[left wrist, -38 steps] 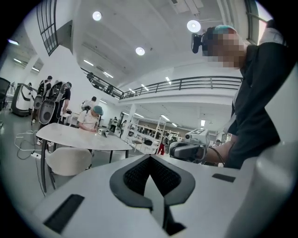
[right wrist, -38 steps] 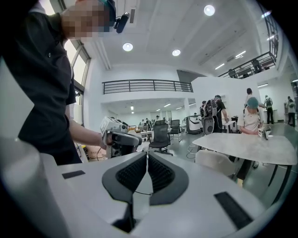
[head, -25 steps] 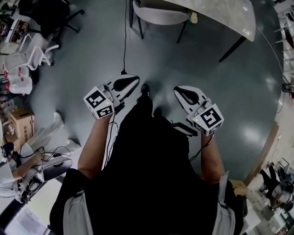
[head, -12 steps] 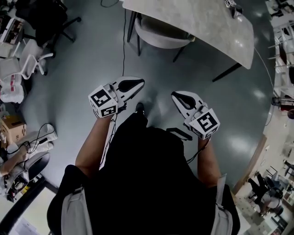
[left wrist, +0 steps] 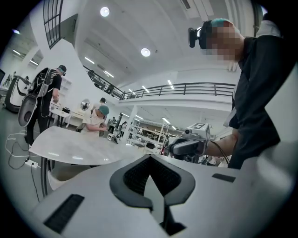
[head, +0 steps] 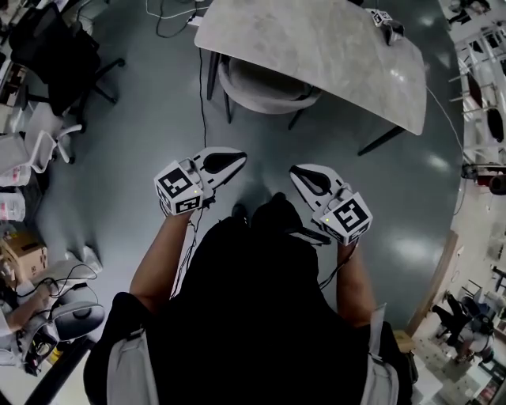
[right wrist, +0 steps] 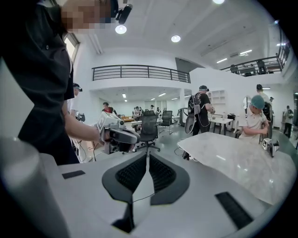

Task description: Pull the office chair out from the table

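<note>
A pale bucket-seat chair [head: 265,87] on dark legs stands tucked under the near edge of the light marble table [head: 316,47]. In the head view both grippers are held out over the grey floor, short of the chair. My left gripper [head: 241,156] is shut with nothing in it, and my right gripper [head: 294,170] is likewise shut and empty. The left gripper view looks over its closed pads [left wrist: 150,160] at the table [left wrist: 79,146] and the chair seat [left wrist: 65,172] below it. Over my right gripper [right wrist: 148,155], the right gripper view shows the table [right wrist: 228,158].
A black office chair [head: 67,55] and white chairs [head: 32,146] stand at the left, with a cardboard box [head: 20,257] nearer. A cable [head: 202,87] runs along the floor by the chair. A small marker cube [head: 387,22] lies on the table. People work in the background.
The table and the chair have slid down the head view and come closer as the person walks toward them. Both grippers stay shut and empty.
</note>
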Action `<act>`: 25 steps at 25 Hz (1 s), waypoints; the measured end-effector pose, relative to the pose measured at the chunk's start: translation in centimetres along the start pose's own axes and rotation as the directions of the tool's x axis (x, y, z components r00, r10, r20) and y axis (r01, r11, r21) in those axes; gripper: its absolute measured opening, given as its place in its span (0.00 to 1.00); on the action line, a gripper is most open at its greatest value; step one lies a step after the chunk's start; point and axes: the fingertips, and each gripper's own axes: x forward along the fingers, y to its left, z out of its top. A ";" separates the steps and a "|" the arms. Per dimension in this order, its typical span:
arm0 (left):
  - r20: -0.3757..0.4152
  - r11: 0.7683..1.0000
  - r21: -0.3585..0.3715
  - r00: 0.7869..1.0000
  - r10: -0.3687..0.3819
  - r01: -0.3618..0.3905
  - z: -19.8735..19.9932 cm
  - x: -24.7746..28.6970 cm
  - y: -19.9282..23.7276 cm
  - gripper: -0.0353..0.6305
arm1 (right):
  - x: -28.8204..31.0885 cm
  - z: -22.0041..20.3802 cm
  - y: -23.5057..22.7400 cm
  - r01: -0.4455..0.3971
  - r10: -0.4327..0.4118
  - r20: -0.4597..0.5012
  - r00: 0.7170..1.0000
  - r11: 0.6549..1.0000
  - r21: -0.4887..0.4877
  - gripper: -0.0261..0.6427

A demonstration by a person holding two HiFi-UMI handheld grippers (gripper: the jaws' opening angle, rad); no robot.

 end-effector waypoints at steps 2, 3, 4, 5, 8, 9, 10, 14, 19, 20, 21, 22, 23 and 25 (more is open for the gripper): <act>-0.014 1.000 -0.004 1.000 0.003 -0.003 0.0 1.8 0.9 0.06 | -0.2 -0.4 -2.1 -0.008 0.008 -0.008 1.000 1.000 0.013 0.07; -0.023 1.000 -0.004 1.000 0.006 -0.006 -0.1 2.5 1.4 0.06 | 0.0 -0.6 -3.2 -0.015 0.015 -0.008 1.000 1.000 0.017 0.07; -0.032 1.000 -0.004 0.999 0.011 -0.011 -0.2 3.1 2.1 0.06 | 0.3 -0.7 -4.1 -0.022 0.022 -0.007 1.000 1.000 0.018 0.07; -0.040 1.000 -0.004 0.999 0.018 -0.018 -0.3 3.6 2.8 0.06 | 0.8 -0.9 -5.1 -0.031 0.031 -0.009 0.999 0.999 0.019 0.07; -0.057 0.998 -0.023 0.997 0.057 -0.058 -0.5 5.5 5.7 0.06 | 2.2 -1.7 -8.7 -0.061 0.062 -0.029 0.998 0.998 0.021 0.07; -0.061 0.996 -0.034 0.995 0.075 -0.077 -0.5 6.4 6.8 0.06 | 2.5 -1.9 -10.1 -0.075 0.075 -0.031 0.997 0.997 0.024 0.07; -0.064 0.995 -0.042 0.994 0.093 -0.095 -0.4 7.3 7.7 0.06 | 2.8 -2.0 -11.4 -0.094 0.094 -0.028 0.995 0.995 0.031 0.07; -0.085 0.990 -0.042 0.987 0.133 -0.137 0.6 10.7 11.4 0.06 | 4.5 -2.0 -16.4 -0.163 0.163 -0.023 0.986 0.986 0.028 0.07; -0.160 0.986 -0.004 0.973 0.164 -0.167 1.2 14.3 15.1 0.06 | 6.1 -1.4 -21.3 -0.203 0.204 -0.021 0.979 0.979 0.030 0.07; -0.191 0.985 0.014 0.967 0.171 -0.171 0.9 14.9 15.8 0.06 | 6.3 -1.4 -22.1 -0.217 0.218 -0.019 0.976 0.976 0.037 0.07; -0.221 0.985 0.031 0.959 0.175 -0.172 0.5 15.5 16.5 0.06 | 6.5 -1.6 -22.9 -0.232 0.233 -0.017 0.972 0.972 0.047 0.07; -0.245 0.984 0.044 0.953 0.177 -0.171 0.2 16.0 17.1 0.06 | 6.7 -1.8 -23.7 -0.249 0.250 -0.011 0.968 0.967 0.059 0.07; -0.261 0.984 0.053 0.949 0.178 -0.170 0.0 16.4 17.7 0.06 | 7.0 -2.2 -24.4 -0.263 0.264 -0.004 0.965 0.962 0.070 0.07; -0.278 0.984 0.065 0.944 0.180 -0.168 0.0 16.8 18.6 0.06 | 7.7 -2.7 -25.6 -0.276 0.277 -0.001 0.961 0.958 0.073 0.08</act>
